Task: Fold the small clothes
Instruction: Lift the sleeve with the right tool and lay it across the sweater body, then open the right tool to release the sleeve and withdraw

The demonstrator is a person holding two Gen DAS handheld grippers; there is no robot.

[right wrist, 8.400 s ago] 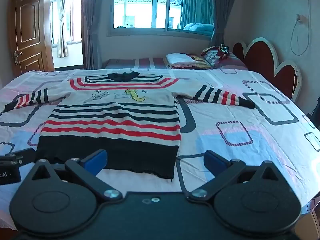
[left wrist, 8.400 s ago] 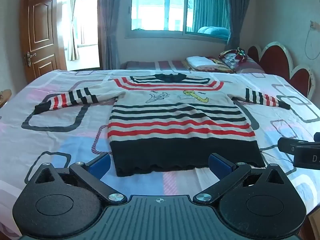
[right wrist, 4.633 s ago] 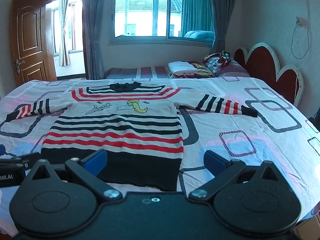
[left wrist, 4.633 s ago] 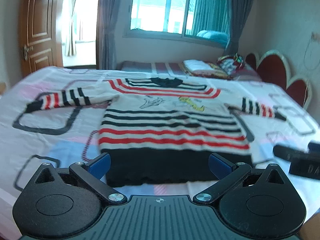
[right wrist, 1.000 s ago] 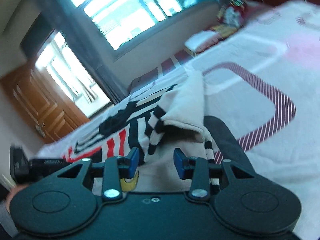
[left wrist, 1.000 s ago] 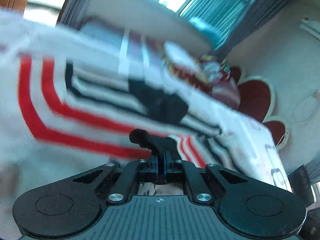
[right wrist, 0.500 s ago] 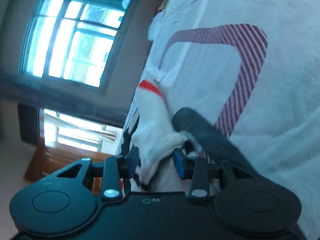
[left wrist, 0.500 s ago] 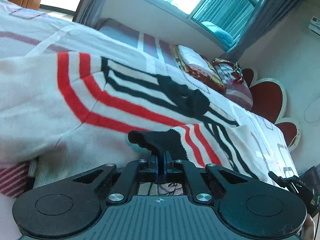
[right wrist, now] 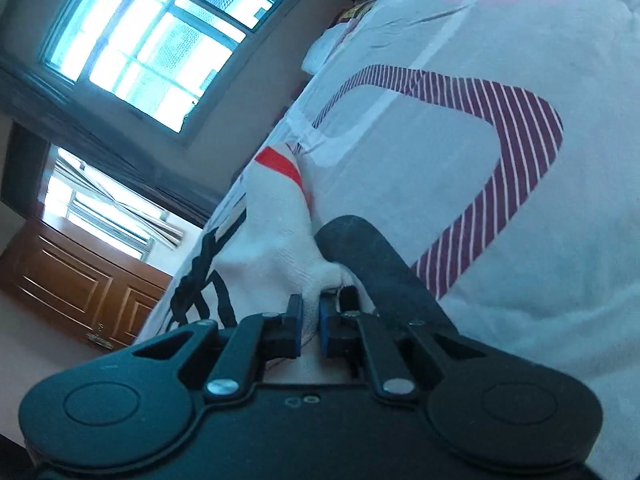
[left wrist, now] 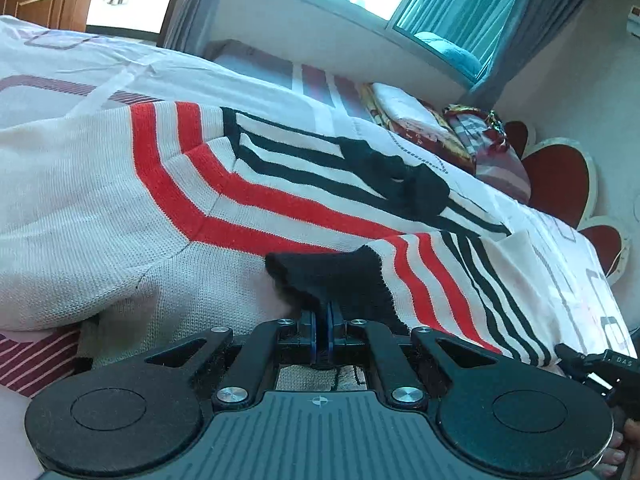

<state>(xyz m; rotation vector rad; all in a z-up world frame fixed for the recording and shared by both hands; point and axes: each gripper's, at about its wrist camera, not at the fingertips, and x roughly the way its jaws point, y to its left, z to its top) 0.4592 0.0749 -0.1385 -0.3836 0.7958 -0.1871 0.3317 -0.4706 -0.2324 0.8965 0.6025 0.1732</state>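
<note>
left gripper (left wrist: 322, 322): jaws clamped on black sleeve cuff of striped knit sweater (left wrist: 168, 208) | right gripper (right wrist: 309, 326): clamped on cream fabric between pads | advice: lift together, keep fold taut

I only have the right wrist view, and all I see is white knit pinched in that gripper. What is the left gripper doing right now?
Observer: The left gripper is shut on the black cuff of a striped sleeve.
Operator: Where does that sleeve lie?
Observer: It is folded over the front of the sweater, across the red stripes below the black collar.
Operator: Is my gripper visible from there?
Observer: Only part of the right gripper's body shows at the lower right edge of the left wrist view, with fingers of the person's hand behind it; its jaws are out of that view.
</note>
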